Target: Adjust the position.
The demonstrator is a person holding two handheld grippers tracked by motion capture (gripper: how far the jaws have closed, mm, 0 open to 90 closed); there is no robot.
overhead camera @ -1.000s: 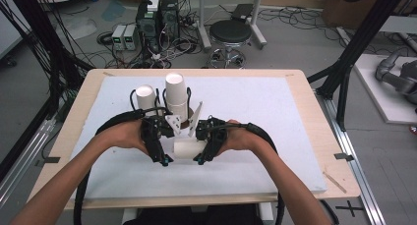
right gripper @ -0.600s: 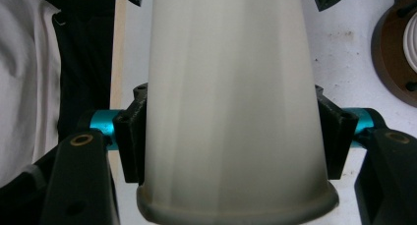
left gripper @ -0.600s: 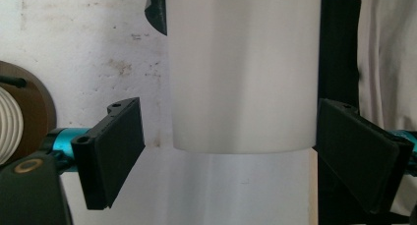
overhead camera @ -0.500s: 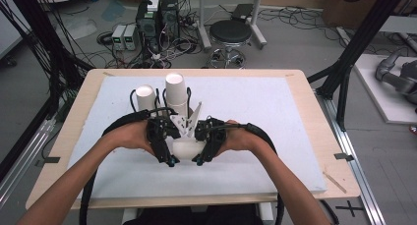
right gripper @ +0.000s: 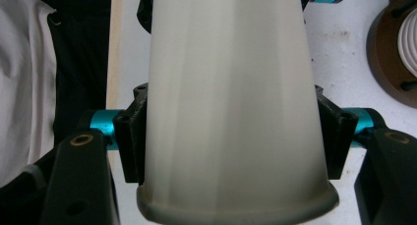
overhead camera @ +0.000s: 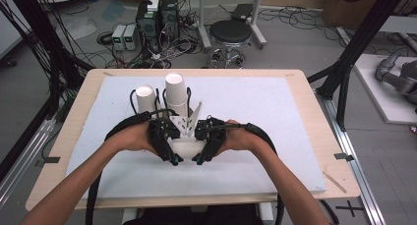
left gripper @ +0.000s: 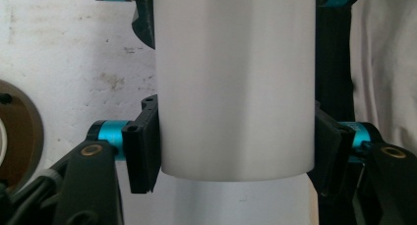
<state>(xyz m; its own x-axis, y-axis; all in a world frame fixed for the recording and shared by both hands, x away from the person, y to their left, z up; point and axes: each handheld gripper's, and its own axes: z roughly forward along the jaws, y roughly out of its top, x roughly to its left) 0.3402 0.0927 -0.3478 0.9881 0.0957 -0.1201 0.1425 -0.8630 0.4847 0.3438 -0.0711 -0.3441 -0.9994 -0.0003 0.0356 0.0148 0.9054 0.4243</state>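
Looking down from the high view, you have drawn both grippers slightly nearer you than a second ago, the white paper cup [overhead camera: 186,145] carried between them above the white table mat [overhead camera: 255,117], near two cup stacks [overhead camera: 176,92]. Your left gripper [left gripper: 236,151] view shows its jaws pinching the cup's plain wall. Your right gripper [right gripper: 231,146] view adds the rolled rim, jaws clamped beside it, suggesting you are pulling nested cups apart.

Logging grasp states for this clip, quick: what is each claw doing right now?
Left claw: closed on a white paper cup.
Right claw: closed on a white paper cup, near its rolled rim.
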